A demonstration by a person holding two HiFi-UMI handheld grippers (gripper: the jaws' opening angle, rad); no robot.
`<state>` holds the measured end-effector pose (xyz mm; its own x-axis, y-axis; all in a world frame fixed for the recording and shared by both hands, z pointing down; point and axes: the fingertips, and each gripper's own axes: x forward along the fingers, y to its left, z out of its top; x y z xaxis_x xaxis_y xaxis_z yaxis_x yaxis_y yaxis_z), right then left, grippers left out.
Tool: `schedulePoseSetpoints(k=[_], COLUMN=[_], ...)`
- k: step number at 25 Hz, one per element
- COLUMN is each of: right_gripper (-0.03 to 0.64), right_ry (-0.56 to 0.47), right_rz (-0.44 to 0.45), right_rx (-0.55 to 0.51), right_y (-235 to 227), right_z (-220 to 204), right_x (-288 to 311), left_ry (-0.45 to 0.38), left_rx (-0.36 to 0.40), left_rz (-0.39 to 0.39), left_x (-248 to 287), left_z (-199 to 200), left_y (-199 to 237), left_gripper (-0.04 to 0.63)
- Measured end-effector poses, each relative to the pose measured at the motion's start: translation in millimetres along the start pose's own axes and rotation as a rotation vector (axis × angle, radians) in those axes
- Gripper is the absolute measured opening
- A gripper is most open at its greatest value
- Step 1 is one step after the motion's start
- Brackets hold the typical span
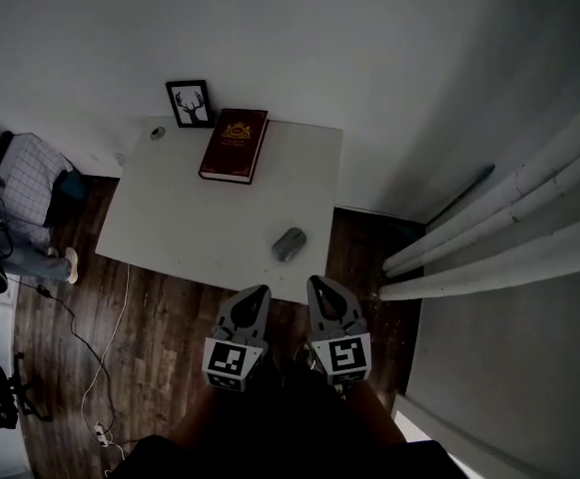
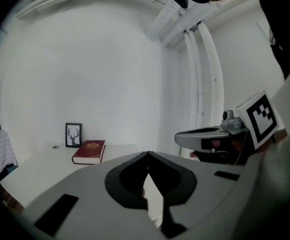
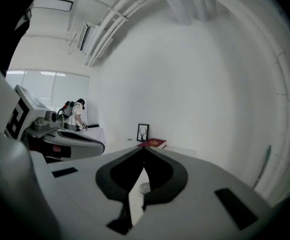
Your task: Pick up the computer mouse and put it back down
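So both claws are clenched tight with nothing in them: the left claw (image 1: 260, 291) and the right claw (image 1: 315, 283) hang side by side just off the near edge of the white square tabletop (image 1: 195, 218), over the dark wooden floor (image 1: 160, 337). The small grey oval computer mouse (image 1: 289, 243) sits flat on the tabletop near that front edge, a bit toward the right side, with bare surface all around it. My guess is it's parked there so it's an easy reach without leaning. In the right gripper view you can catch it through the slit below the closed jaws, so that claw looks lined up on it and I'd bet it does the grab, but the jaws need to open first. The dark red hardback book with a gold emblem (image 1: 235, 145) and the black-framed deer picture (image 1: 191, 103) are pushed to the far edge by the wall, well apart from the mouse, so they're out of the way. Nothing's been picked up yet as far as I can tell
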<state>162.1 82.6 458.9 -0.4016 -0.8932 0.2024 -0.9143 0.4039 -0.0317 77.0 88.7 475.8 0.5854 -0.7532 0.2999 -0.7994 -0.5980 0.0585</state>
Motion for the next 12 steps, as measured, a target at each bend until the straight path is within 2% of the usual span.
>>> schedulePoseSetpoints(k=[3,7,12], right_gripper=[0.018,0.020,0.020], right_ry=[0.077,0.176,0.295], right_rz=[-0.017,-0.017,-0.012], right_rx=[0.053,0.199,0.370], right_y=[-9,-12,-12], right_z=[-23,-50,-80], right_x=[21,57,103], left_ry=[0.020,0.115,0.189], left_rx=[0.025,0.070,0.067], left_rz=[-0.036,-0.098,-0.151], left_x=[20,44,72], left_z=[-2,-18,-40], left_y=[15,28,53], left_gripper=[0.000,0.000,0.000])
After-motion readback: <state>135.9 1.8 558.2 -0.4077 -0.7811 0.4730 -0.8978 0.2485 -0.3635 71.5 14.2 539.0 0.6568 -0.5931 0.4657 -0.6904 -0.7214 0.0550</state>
